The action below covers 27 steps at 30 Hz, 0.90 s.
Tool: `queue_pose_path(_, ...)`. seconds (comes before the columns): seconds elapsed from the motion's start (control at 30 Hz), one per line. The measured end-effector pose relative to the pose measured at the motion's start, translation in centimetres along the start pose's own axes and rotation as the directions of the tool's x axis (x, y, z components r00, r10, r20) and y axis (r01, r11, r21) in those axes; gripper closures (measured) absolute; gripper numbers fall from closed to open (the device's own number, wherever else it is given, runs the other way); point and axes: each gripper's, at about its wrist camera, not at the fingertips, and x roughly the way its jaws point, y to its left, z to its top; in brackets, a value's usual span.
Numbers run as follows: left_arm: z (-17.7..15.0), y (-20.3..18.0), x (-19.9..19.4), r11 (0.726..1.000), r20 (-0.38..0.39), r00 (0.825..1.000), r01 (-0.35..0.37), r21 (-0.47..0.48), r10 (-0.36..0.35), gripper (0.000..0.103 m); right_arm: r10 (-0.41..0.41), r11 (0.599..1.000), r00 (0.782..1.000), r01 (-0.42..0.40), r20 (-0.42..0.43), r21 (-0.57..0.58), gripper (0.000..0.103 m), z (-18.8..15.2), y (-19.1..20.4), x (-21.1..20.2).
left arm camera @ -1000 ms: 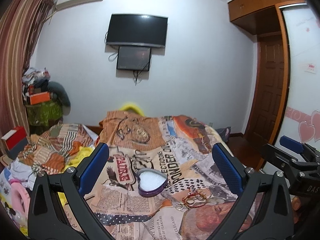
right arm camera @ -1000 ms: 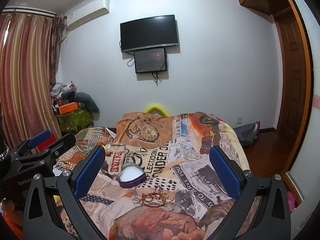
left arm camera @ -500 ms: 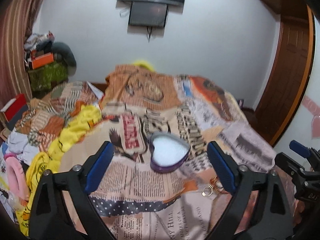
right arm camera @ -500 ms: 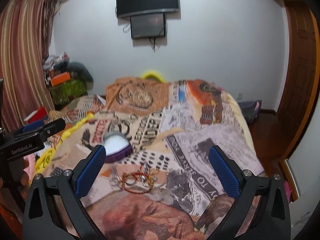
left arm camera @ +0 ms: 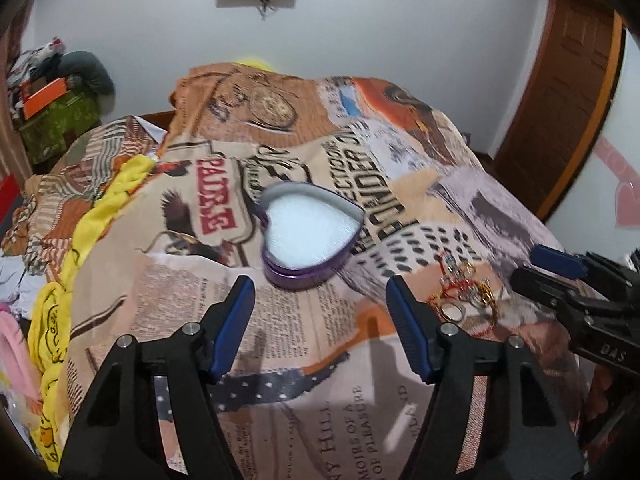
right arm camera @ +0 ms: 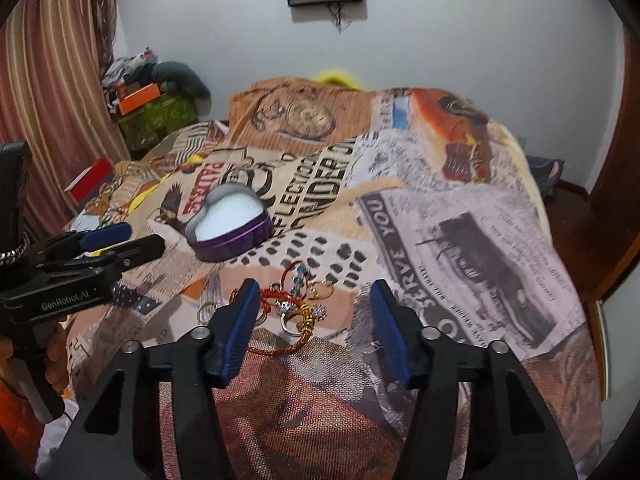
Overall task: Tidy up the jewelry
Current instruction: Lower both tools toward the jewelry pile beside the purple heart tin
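Right tool: blue-padded fingers apart, empty, poised over the tangled pile of gold rings, red cord bracelet and beaded pieces on the bed.
Left tool: fingers apart, empty, aimed at the open purple heart-shaped tin with white lining, just beyond.
Step advice: likely a pick; lower the right tool onto one piece only, clamping the red cord rather than the tangle.
Bedspread, newspaper-print patchwork: reads "SERVE YOU", "PADRE".
Tool marking: "GenRobot.AI".

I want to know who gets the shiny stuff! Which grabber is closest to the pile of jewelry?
The right gripper. Its blue fingers sit around the jewelry pile, while the left gripper points at the heart-shaped box.
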Motion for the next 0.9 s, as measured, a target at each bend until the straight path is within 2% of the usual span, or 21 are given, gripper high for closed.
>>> queue_pose_path(0.17, -0.4, -1.4, 1.1, 0.997, -0.055, 0.997, 0.052, 0.048, -0.050, 0.038, 0.043, 0.999, 0.998, -0.042, -0.039, 0.013, 0.061, -0.2, -0.6, 0.9)
queue_pose_path(0.33, -1.1, -2.4, 2.1, 0.992, -0.110, 0.990, 0.100, 0.072, -0.092, 0.043, 0.076, 0.997, 0.995, -0.075, -0.068, 0.021, 0.065, -0.5, -1.0, 1.4)
queue_pose_path(0.5, -1.8, -3.3, 2.8, 0.987, -0.150, 0.981, 0.135, 0.086, -0.121, 0.053, 0.108, 0.994, 0.990, -0.107, -0.094, 0.016, 0.072, -0.7, -0.9, 2.1)
queue_pose_path(0.67, -1.9, -3.4, 2.8, 0.985, -0.154, 0.980, 0.140, 0.096, -0.125, 0.056, 0.104, 0.994, 0.987, -0.105, -0.119, -0.003, 0.080, -0.6, -0.7, 2.7)
queue_pose_path(0.9, -1.9, -4.1, 1.6, 0.977, -0.134, 0.982, 0.151, 0.149, -0.132, 0.060, 0.073, 0.997, 0.991, -0.076, -0.116, -0.024, 0.083, 0.0, -1.1, 2.9)
